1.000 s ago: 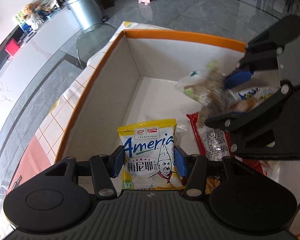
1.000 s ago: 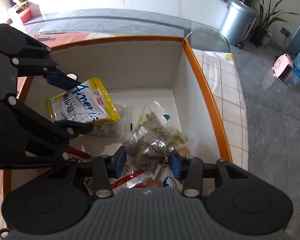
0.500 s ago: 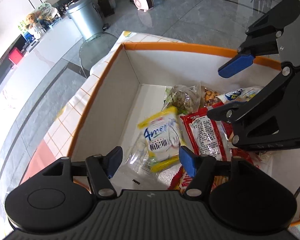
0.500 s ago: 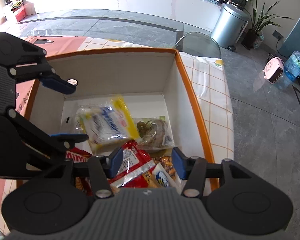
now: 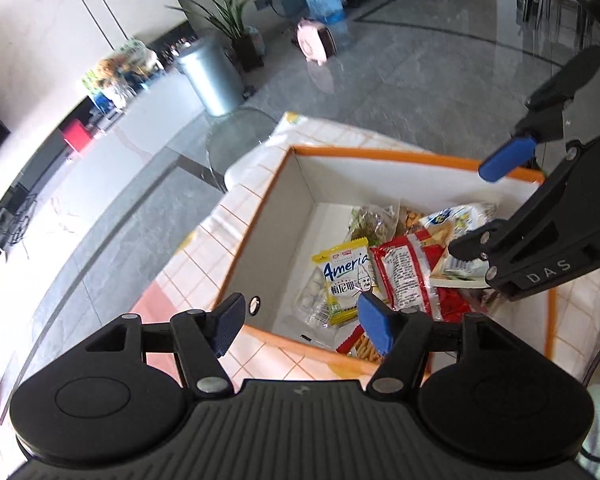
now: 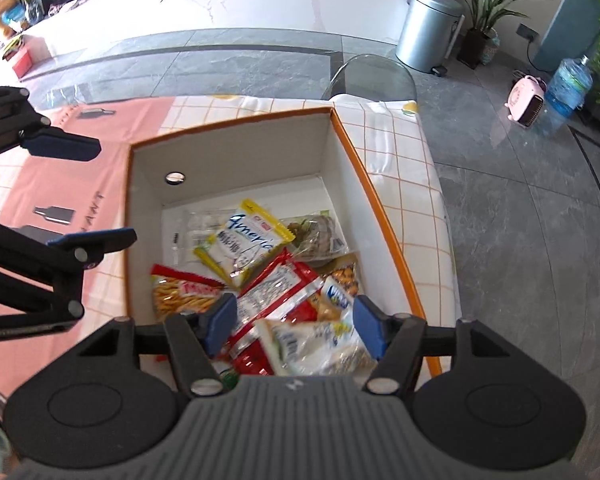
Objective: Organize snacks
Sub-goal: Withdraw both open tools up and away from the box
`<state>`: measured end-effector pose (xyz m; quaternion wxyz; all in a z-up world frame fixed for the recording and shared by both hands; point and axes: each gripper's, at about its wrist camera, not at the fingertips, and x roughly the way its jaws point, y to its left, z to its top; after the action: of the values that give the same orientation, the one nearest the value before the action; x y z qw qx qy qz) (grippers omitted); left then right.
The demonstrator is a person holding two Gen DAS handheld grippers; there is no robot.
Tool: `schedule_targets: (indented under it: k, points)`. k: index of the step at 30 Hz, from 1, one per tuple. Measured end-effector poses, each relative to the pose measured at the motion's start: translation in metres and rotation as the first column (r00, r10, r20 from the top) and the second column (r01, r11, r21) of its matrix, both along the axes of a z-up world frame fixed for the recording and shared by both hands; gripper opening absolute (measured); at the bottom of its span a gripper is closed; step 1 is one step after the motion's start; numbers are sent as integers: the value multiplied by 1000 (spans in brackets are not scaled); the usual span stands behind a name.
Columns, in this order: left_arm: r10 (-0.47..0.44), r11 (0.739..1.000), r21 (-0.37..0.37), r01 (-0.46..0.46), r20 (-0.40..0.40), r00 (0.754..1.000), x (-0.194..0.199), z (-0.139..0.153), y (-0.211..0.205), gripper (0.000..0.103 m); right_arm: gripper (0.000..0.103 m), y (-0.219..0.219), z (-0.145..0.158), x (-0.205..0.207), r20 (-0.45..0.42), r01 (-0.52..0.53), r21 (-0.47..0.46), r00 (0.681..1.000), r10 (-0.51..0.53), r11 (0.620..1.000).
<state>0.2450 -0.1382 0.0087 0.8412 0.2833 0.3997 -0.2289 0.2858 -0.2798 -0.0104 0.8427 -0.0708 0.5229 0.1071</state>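
Observation:
A white box with an orange rim (image 5: 380, 155) (image 6: 380, 208) stands on the table and holds several snack packs. The yellow Ameria bag (image 5: 346, 276) (image 6: 248, 242) lies flat inside, next to a red packet (image 5: 404, 276) (image 6: 276, 292) and a clear bag of brown snacks (image 6: 316, 234). My left gripper (image 5: 300, 324) (image 6: 84, 192) hovers open above the box's near left corner, with nothing between its fingers. My right gripper (image 6: 296, 326) (image 5: 488, 204) hangs over the packs at the box's other side. Its jaws are opening and grip nothing.
The box rests on a pink and white checked tablecloth (image 6: 60, 184) whose edge drops to a grey tiled floor. Beyond it stand a clear chair back (image 6: 374, 78), a silver bin (image 5: 212, 80) (image 6: 428, 32), a pink heater (image 5: 316, 40) and a water bottle (image 6: 568, 88).
The left gripper let go of the yellow bag and the right one released the clear bag of brown snacks. Both opened and rose out of the box; the bags now lie inside.

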Motion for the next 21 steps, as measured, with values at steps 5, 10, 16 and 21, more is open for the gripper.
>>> schedule_targets:
  k: [5, 10, 16, 21]
  points:
    - [19, 998, -57, -16, 43, 999, -30, 29, 11, 76, 70, 5, 33, -35, 30, 17, 34, 999, -18, 999]
    - [51, 991, -125, -41, 80, 995, -61, 55, 23, 79, 74, 11, 59, -72, 77, 28, 64, 997, -33, 998]
    - [107, 978, -196, -77, 149, 983, -96, 73, 42, 87, 87, 19, 81, -116, 152, 53, 91, 986, -67, 994]
    - [199, 956, -250, -150, 180, 963, -122, 80, 60, 89, 95, 32, 95, -157, 255, 73, 102, 962, -97, 992]
